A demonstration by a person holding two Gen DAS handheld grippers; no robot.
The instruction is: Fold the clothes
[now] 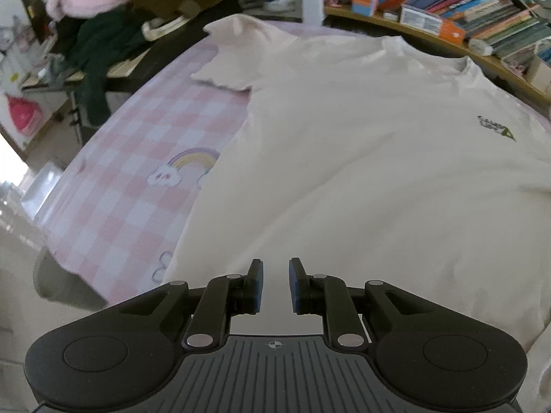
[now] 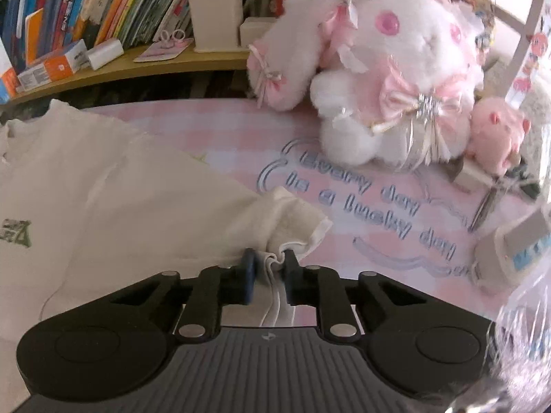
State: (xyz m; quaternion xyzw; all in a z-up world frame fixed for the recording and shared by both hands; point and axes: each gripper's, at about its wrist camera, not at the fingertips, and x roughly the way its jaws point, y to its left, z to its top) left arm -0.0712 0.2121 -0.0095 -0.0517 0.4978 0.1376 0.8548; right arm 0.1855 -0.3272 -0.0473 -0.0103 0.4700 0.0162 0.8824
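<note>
The right gripper point(image 2: 269, 262) pinches a bunched sleeve hem of the white T-shirt point(image 2: 113, 192) between its pads; the left gripper point(image 1: 276, 270) hovers over the shirt's lower part, fingers slightly spread, nothing between them; the shirt lies flat on a pink checked sheet point(image 1: 113, 186); plush toys point(image 2: 396, 79) and a bookshelf point(image 2: 113, 65) stand beyond.

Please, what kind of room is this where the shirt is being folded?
Most likely a child's bedroom: the white T-shirt lies on a pink checked bedsheet, with plush toys on it and a shelf of picture books behind.
</note>
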